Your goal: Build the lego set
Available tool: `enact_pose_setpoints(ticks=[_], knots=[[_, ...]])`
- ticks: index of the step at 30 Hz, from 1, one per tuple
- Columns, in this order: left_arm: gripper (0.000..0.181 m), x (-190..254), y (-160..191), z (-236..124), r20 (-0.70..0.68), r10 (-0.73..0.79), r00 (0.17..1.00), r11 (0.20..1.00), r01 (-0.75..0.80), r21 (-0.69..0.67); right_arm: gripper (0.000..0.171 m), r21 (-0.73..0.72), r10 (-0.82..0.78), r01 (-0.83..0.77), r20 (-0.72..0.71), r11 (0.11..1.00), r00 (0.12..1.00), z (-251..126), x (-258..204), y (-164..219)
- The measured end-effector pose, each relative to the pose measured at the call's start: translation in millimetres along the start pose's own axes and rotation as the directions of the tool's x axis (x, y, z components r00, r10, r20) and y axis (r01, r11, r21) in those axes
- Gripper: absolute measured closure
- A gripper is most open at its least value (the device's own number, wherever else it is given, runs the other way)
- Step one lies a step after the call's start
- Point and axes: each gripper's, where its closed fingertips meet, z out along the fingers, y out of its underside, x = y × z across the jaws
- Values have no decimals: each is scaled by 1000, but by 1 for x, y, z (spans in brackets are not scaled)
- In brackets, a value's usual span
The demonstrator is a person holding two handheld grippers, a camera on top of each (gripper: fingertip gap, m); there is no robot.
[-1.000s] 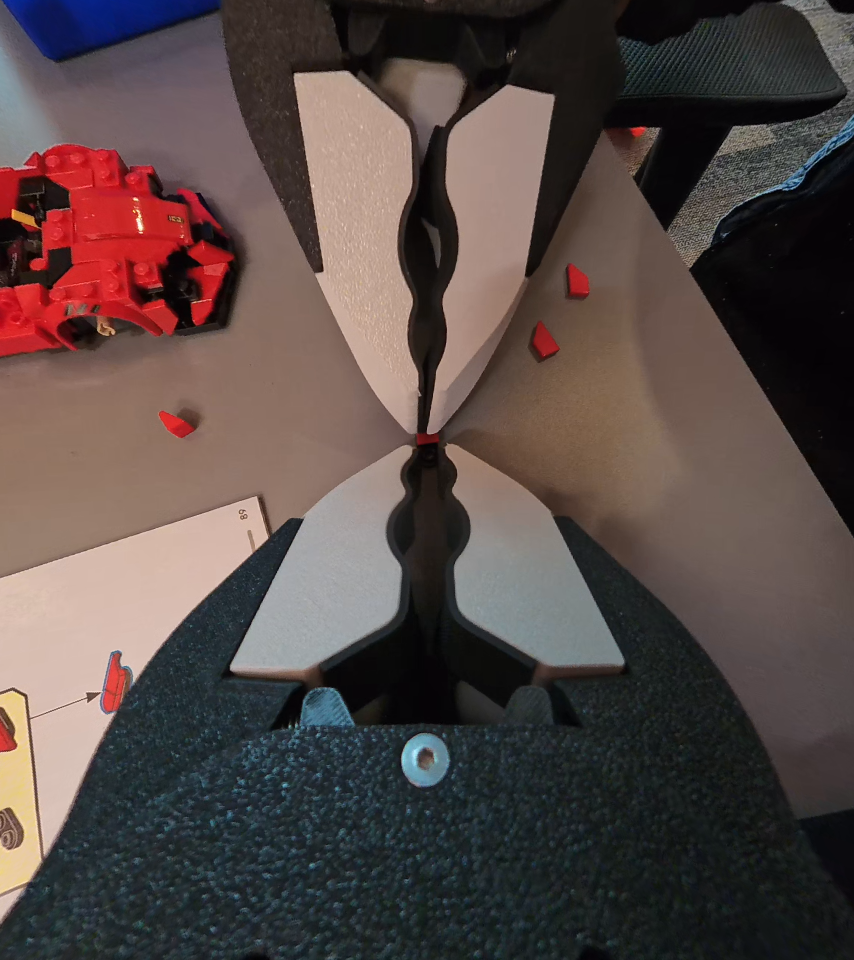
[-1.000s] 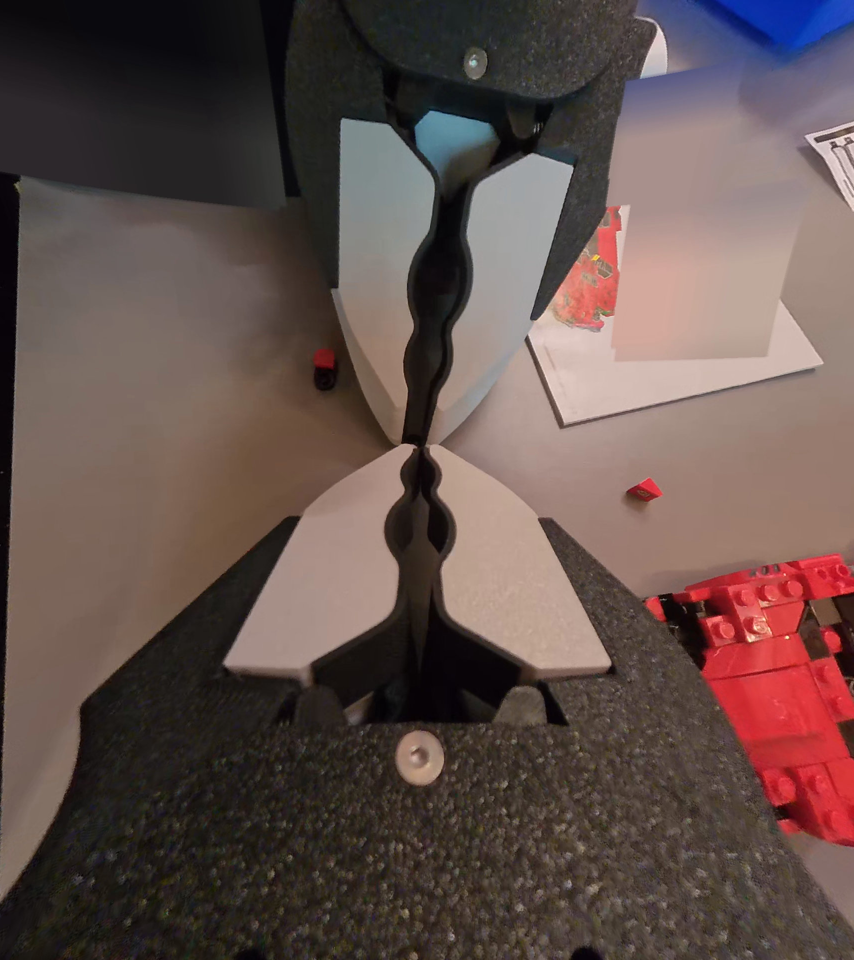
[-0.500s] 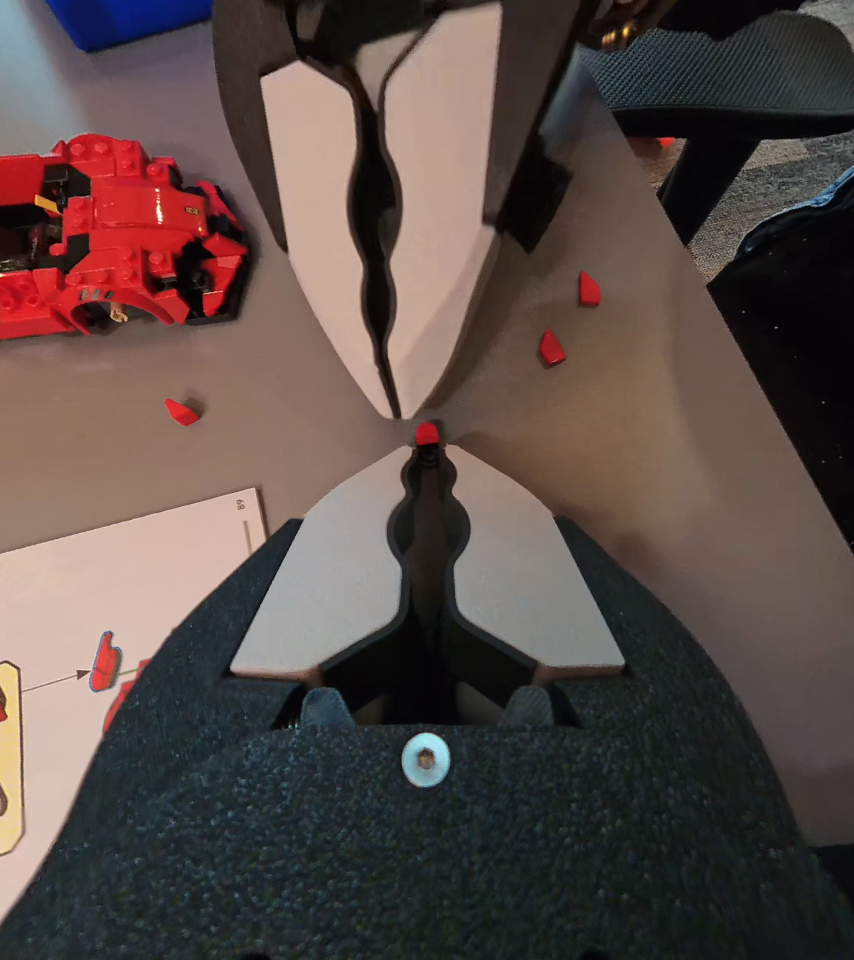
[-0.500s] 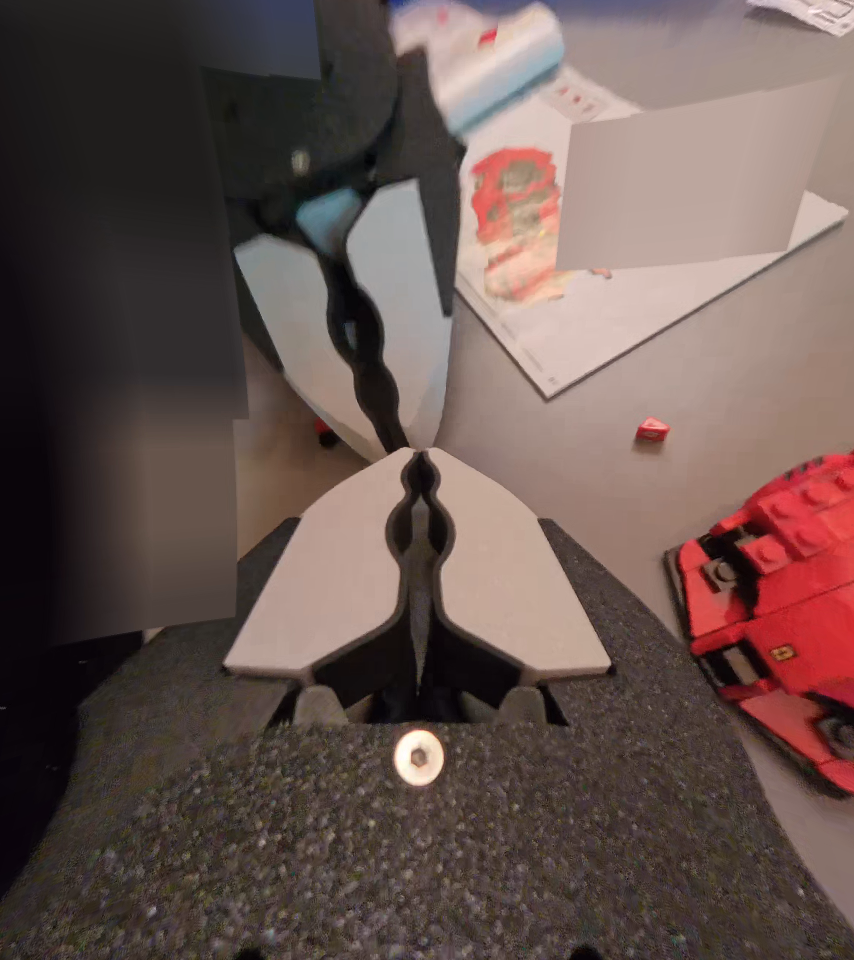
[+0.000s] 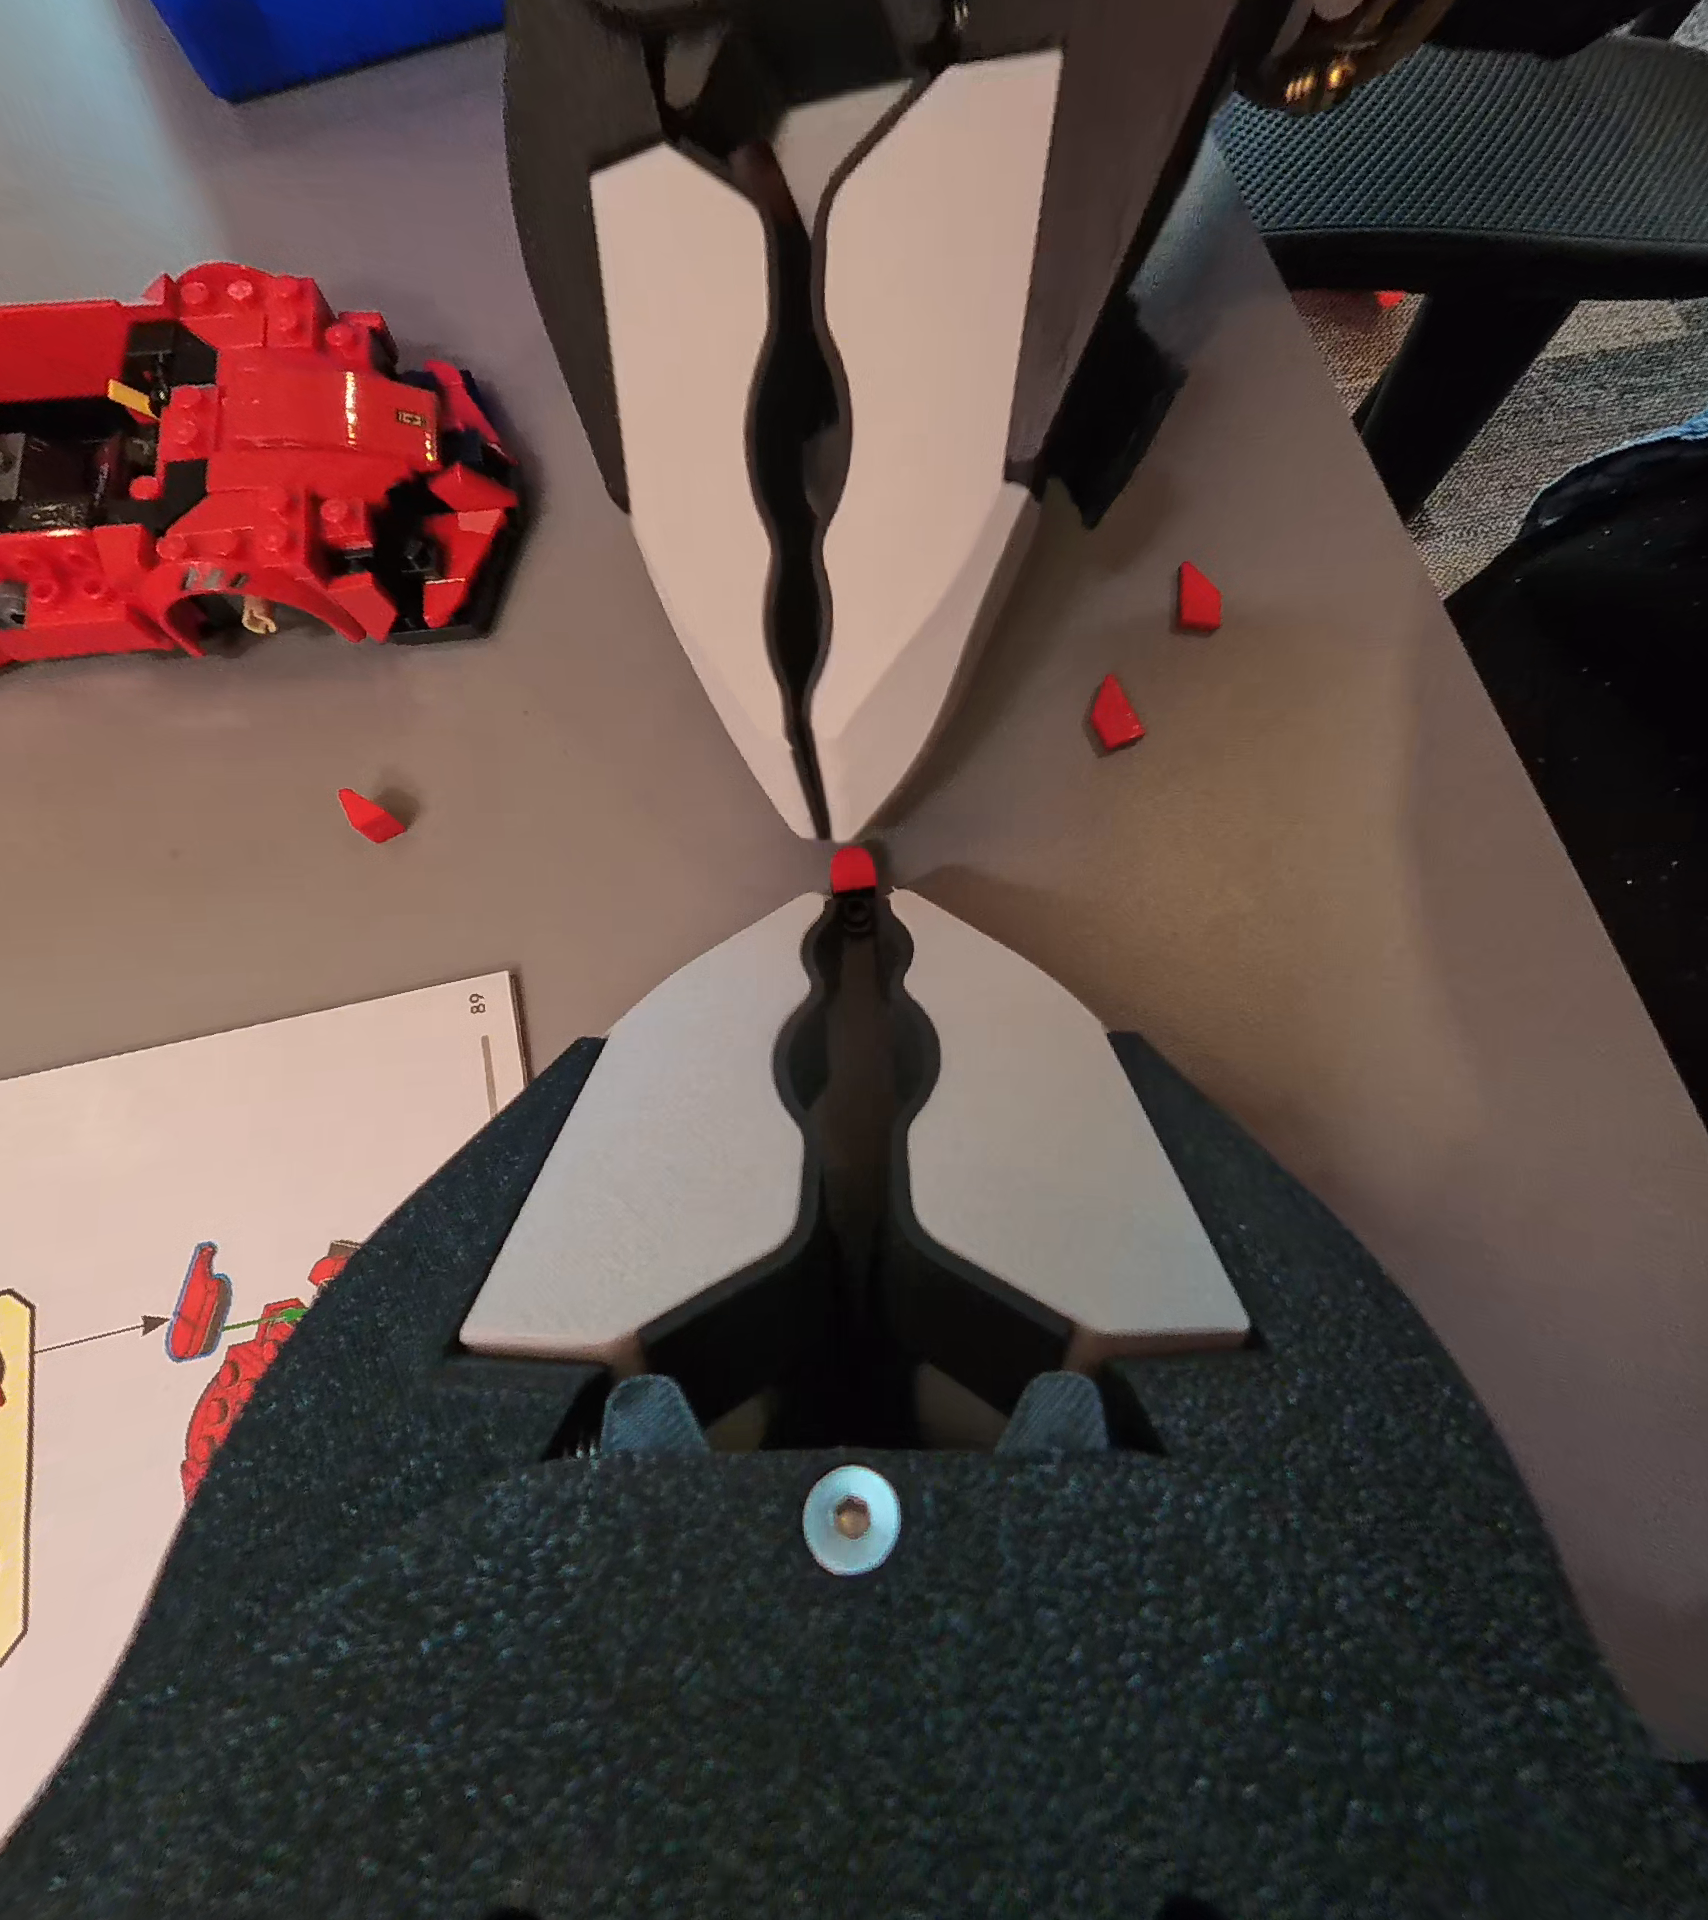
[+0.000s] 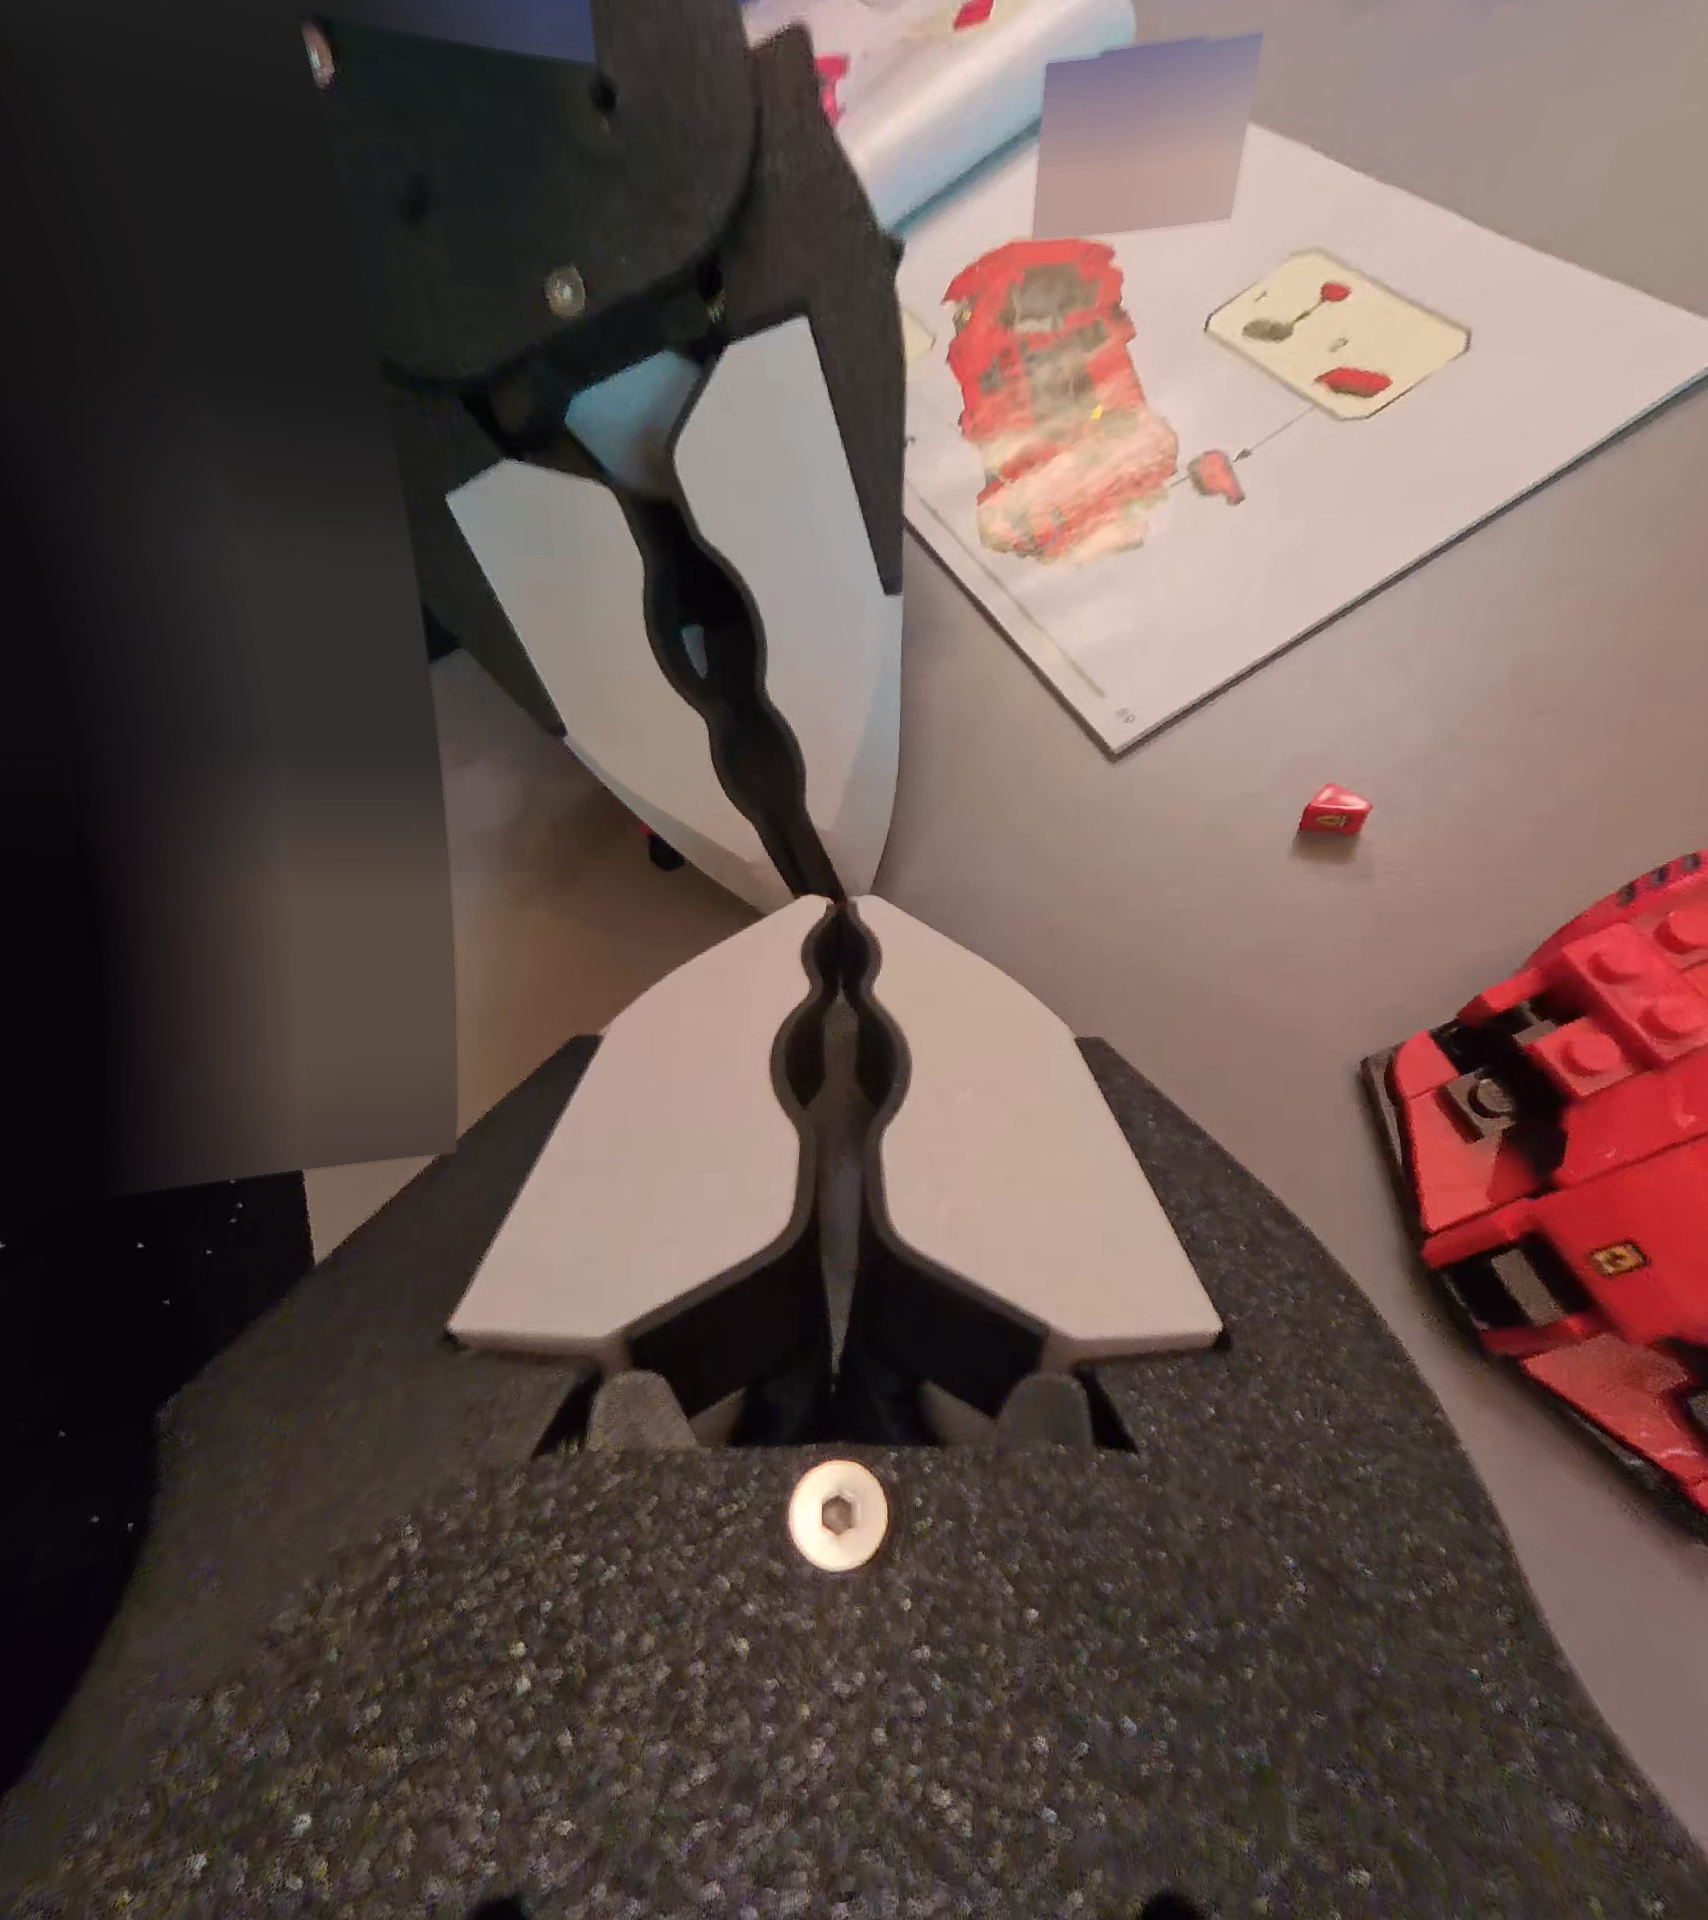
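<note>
My left gripper (image 5: 855, 899) is shut on a small black piece (image 5: 856, 921) with a small red rounded piece (image 5: 852, 869) on its outer end, held above the grey table. My right gripper (image 5: 817, 826) comes in from the top, shut, with its tips just touching the top of the red piece; nothing shows in it. In the right wrist view my right gripper (image 6: 837, 912) meets the tips of the left gripper (image 6: 808, 878), and the held piece is hidden there. The half-built red car (image 5: 206, 468) lies at the left, and also shows in the right wrist view (image 6: 1639, 1174).
Three loose red slope pieces (image 5: 374, 816) (image 5: 1115, 715) (image 5: 1196, 600) lie on the table. An open instruction booklet (image 5: 206, 1143) (image 6: 1349, 468) lies nearby. Another loose red piece (image 6: 1333, 810) sits by the booklet. A blue bin (image 5: 330, 31) and a black chair (image 5: 1515, 156) stand beyond the table edge. Left and right tips are no more than a few centimetres apart.
The right gripper has tilted and eased off. The red piece, pinched between both tips before, now stands clear on the left gripper's piece. The car has come nearer in the right wrist view.
</note>
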Motion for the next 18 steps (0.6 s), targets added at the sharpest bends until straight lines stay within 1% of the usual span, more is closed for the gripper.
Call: enact_pose_setpoints(ticks=[1,4,8,14,15,16,18], knots=[[175,0,0,0,0,0,1000,1000,0,0,171,5,6,-6,3,1000,1000,0,0,-1],[175,0,0,0,-5,-6,1000,1000,6,0,171,-41,-23,23,6,999,1000,4,-3,4],[175,0,0,0,-8,-9,1000,1000,9,0,171,-50,-3,2,-13,999,1000,5,1,5],[175,0,0,0,-8,-9,1000,1000,9,0,171,-55,-32,29,-45,998,998,6,3,6],[175,0,0,0,-9,-8,1000,1000,8,0,171,-71,-49,40,-119,997,992,5,12,8],[175,0,0,0,-9,-7,1000,1000,7,0,170,-107,-110,96,-141,990,984,4,13,13],[175,2,0,0,-25,-9,1000,1000,9,-1,170,-123,-212,191,-191,974,958,7,9,11]])
